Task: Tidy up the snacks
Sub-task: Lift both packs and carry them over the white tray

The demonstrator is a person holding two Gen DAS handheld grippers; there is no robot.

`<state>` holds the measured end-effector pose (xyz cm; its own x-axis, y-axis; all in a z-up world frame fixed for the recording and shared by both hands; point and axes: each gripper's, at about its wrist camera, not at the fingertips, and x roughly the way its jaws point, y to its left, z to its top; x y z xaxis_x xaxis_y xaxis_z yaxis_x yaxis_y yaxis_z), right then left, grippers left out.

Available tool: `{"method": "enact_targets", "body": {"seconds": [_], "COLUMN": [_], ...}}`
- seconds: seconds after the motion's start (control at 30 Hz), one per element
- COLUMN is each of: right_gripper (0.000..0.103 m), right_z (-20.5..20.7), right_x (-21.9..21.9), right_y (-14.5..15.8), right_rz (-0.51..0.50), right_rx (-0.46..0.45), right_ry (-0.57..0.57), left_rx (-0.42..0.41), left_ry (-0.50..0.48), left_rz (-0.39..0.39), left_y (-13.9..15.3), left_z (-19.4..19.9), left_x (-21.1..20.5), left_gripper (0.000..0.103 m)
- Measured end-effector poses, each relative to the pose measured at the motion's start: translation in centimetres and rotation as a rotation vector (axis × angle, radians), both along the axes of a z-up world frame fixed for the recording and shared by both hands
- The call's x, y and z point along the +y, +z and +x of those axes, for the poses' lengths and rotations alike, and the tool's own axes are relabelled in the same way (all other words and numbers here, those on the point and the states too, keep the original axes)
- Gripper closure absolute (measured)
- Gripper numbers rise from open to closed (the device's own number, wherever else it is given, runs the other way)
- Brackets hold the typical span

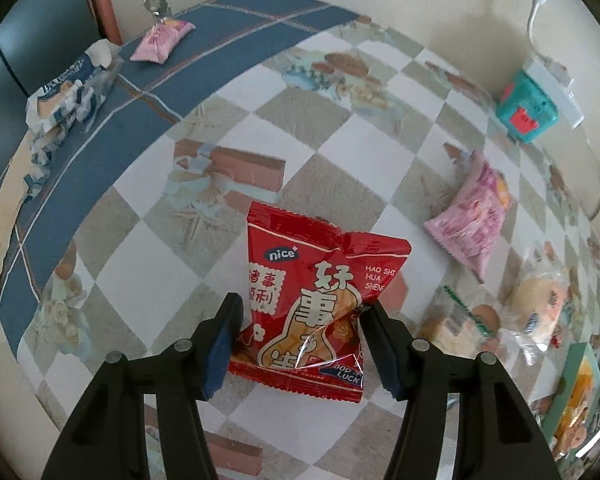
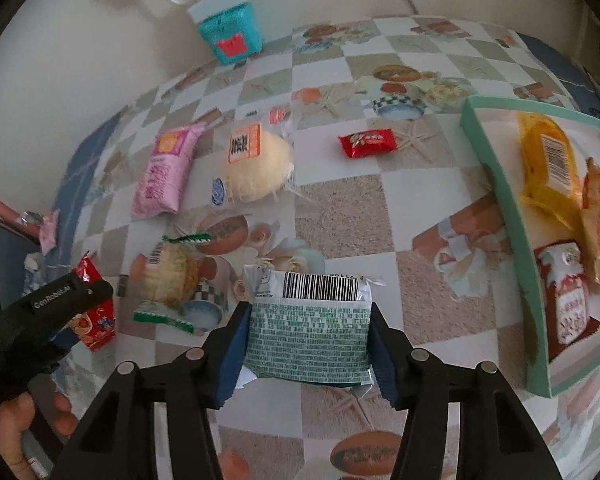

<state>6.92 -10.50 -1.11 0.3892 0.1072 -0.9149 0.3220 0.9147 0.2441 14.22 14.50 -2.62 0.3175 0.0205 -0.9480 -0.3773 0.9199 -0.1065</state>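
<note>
With our left gripper (image 1: 300,316) pinching a red crinkly peanut packet (image 1: 312,300) and our right gripper (image 2: 306,330) pinching a green-printed foil packet (image 2: 308,336), we judge both must next go to the green-rimmed tray (image 2: 500,216) at the table's right edge.

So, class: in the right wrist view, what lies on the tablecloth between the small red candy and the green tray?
Nothing: between the small red candy and green tray, only bare tablecloth shows in the right wrist view.

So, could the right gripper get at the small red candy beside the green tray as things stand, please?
Probably not yet: the right gripper is shut on a green-and-white snack packet. The path itself looks free, with bare tablecloth between it and the red candy.
</note>
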Motion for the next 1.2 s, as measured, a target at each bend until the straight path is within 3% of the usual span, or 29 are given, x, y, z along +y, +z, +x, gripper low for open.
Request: {"method": "enact_targets", "body": {"seconds": [0.4,1.2], "right_gripper": [0.045,0.045], "right_z": [-1.5,-5.8], "right_x": [-4.2,-15.4], "right_y": [5.2,8.4], "right_rz": [-0.027,-0.071], "right_rx": [-0.127,-0.197], "right_ry": [-0.094,-0.348], "left_rx": [-0.154,-0.288], "left_ry": [-0.062,-0.257], "left_rz": [0.038,0.035], "left_y": [6.9,11.4], "left_z": [-1.4,-3.4], "left_x": [-3.5,-13.7], "left_gripper": [0.041,0.041]}}
